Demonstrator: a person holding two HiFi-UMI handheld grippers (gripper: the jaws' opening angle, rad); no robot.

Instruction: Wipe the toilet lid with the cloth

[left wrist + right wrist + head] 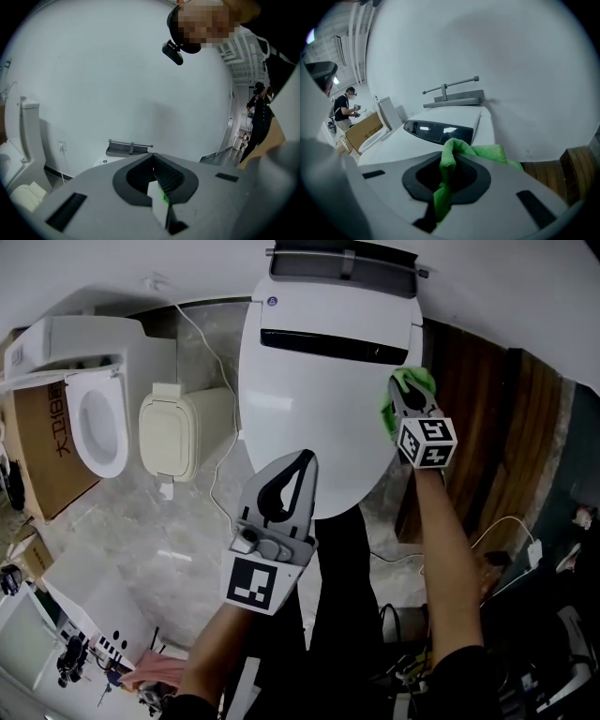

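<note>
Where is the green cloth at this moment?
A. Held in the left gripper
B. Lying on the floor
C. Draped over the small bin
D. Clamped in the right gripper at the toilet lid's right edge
D: the right gripper has its jaws shut on the green cloth, at the right edge of the toilet lid, while the left gripper holds nothing.

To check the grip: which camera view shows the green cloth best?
The right gripper view: the green cloth sits close, pinched in the right gripper. The head view shows a small bunch on the toilet lid; the left gripper view, nothing sure.
</note>
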